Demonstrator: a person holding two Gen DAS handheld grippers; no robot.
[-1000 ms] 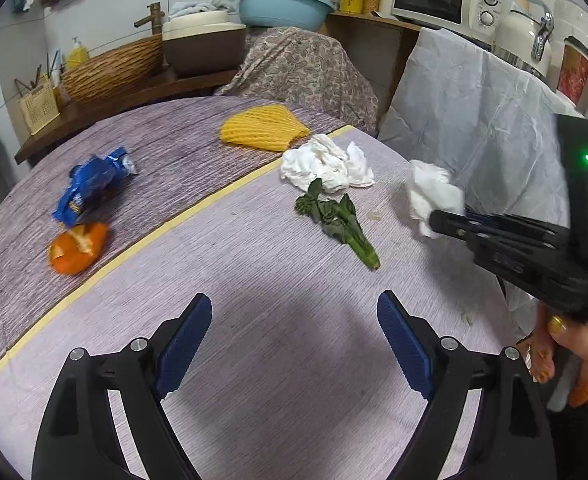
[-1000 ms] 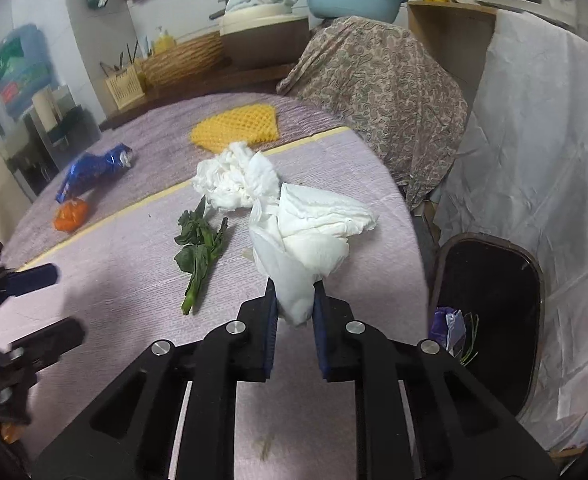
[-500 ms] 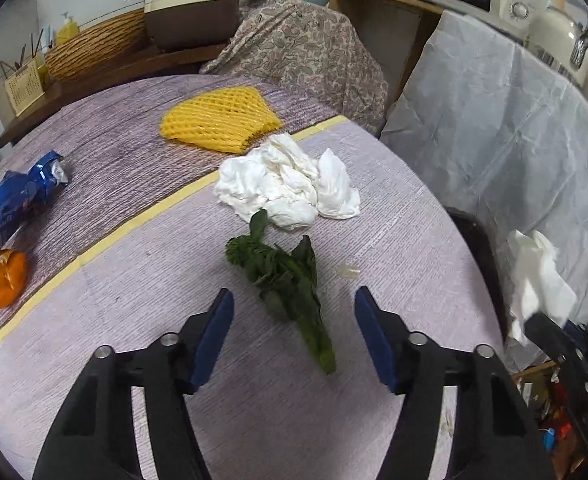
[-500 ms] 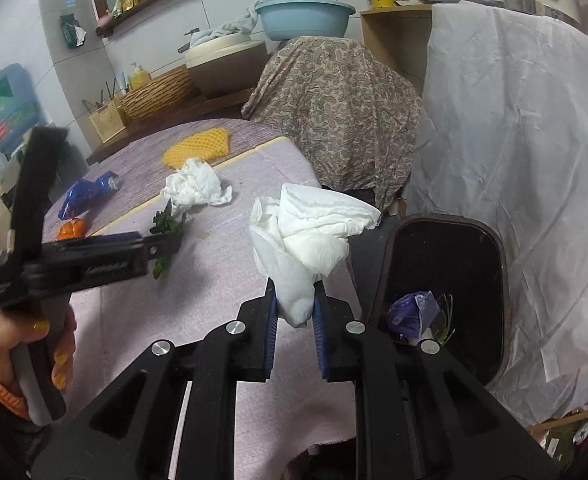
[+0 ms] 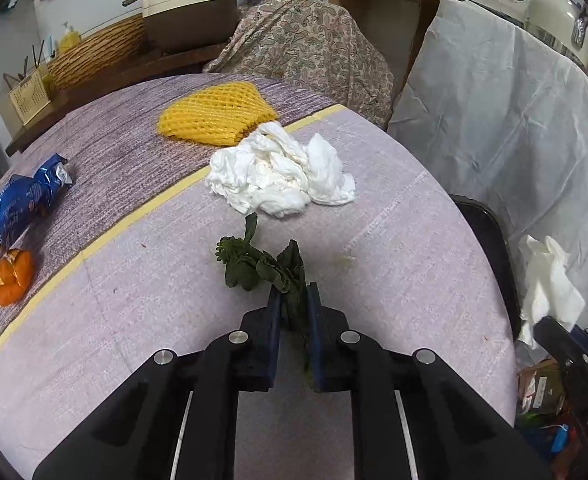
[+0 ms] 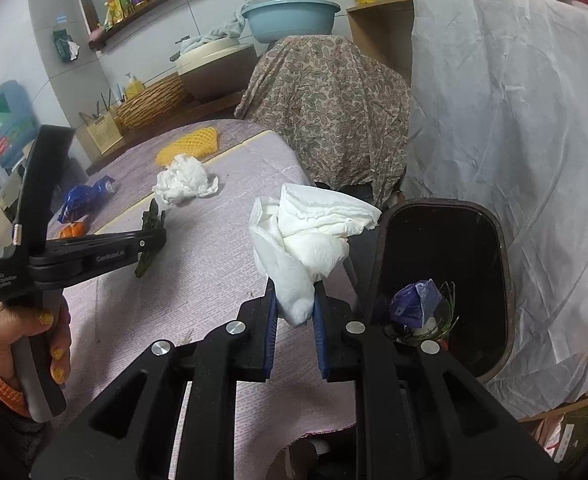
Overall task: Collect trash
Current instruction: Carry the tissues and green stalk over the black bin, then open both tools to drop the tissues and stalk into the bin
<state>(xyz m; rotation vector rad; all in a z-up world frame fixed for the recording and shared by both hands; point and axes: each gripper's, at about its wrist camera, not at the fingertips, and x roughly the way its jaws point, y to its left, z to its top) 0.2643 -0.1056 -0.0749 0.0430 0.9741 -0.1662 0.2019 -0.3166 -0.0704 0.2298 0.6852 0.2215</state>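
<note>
On the purple tablecloth (image 5: 373, 240) lies a wilted green vegetable (image 5: 254, 264). My left gripper (image 5: 294, 300) is closing its jaws on the stem, and the blue pads touch both sides of it. The right wrist view shows the same grip from the side, left gripper (image 6: 154, 240) over the vegetable (image 6: 152, 220). My right gripper (image 6: 294, 312) is shut on a crumpled white tissue (image 6: 309, 236), held past the table's edge beside the dark trash bin (image 6: 507, 280). More trash lies on the table: a tissue pile (image 5: 282, 176), a yellow foam net (image 5: 214, 114), a blue wrapper (image 5: 26, 196) and orange peel (image 5: 12, 276).
The bin holds a purple wrapper (image 6: 413, 304) and some greens. A paisley-covered object (image 5: 305, 48) stands behind the table and a white-draped one (image 5: 505, 120) behind the bin. A wicker basket (image 5: 90, 56) sits on the back counter. A person's hand (image 6: 26, 340) holds the left gripper's handle.
The left gripper moved forward over the vegetable and its jaws went from wide apart to closed around the stem. The right gripper carried the tissue off the table toward the bin.
</note>
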